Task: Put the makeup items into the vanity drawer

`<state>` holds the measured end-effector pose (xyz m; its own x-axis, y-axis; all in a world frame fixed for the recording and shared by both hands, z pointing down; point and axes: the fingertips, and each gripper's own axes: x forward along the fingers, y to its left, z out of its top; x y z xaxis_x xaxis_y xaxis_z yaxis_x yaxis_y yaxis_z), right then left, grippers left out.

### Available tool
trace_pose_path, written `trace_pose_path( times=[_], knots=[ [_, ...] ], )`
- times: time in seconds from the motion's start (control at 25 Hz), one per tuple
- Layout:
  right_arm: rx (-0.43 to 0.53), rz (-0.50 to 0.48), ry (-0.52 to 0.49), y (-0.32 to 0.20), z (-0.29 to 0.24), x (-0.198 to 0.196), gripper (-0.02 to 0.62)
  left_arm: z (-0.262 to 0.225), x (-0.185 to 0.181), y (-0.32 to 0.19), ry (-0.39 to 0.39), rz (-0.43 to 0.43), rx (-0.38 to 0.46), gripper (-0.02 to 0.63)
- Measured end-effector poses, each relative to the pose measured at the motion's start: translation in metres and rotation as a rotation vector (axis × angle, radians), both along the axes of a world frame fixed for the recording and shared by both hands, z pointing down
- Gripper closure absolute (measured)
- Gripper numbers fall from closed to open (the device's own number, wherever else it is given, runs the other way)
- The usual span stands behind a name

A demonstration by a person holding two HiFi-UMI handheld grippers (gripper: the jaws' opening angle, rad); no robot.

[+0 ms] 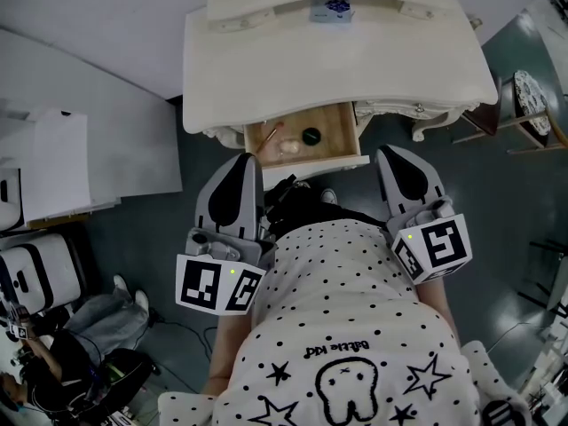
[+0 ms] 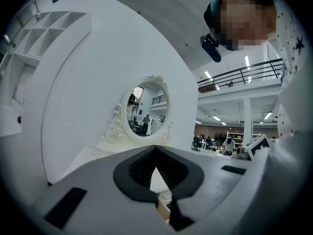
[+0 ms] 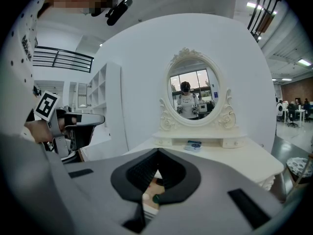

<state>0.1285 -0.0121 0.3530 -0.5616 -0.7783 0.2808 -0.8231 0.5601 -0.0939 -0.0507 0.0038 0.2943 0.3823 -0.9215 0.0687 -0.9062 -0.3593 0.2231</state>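
Note:
The cream vanity (image 1: 266, 51) stands ahead with its wooden drawer (image 1: 341, 128) pulled open. In the drawer lie a thin pink stick (image 1: 269, 137), a pale round item (image 1: 289, 147) and a black round item (image 1: 311, 136). A small blue item (image 1: 333, 9) rests on the vanity top below the oval mirror (image 3: 193, 93). My left gripper (image 1: 248, 157) and right gripper (image 1: 382, 153) are held near my body, just short of the drawer front. Both are shut with nothing in them. In the right gripper view, the drawer's contents (image 3: 155, 198) show through the hollow between the pads.
White cabinets (image 1: 53, 167) stand to the left of the vanity. At the right is a small stand with a patterned plate (image 1: 532, 100). A person (image 1: 62, 362) sits at the lower left, with cables on the dark floor (image 1: 177, 335).

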Motion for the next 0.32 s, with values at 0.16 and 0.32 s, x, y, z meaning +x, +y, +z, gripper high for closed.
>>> trace_pose_path(
  times=[0.16,0.32],
  knots=[
    [0.001,0.001,-0.002,-0.0001,-0.0004,0.0001,0.588,-0.0011,0.0013,0.0001,0.0,0.006,0.005,0.609],
    [-0.003,-0.001,-0.003,-0.0013,-0.001,-0.0023,0.588,-0.0022,-0.0004,-0.001,-0.003,0.006,0.0,0.609]
  ],
)
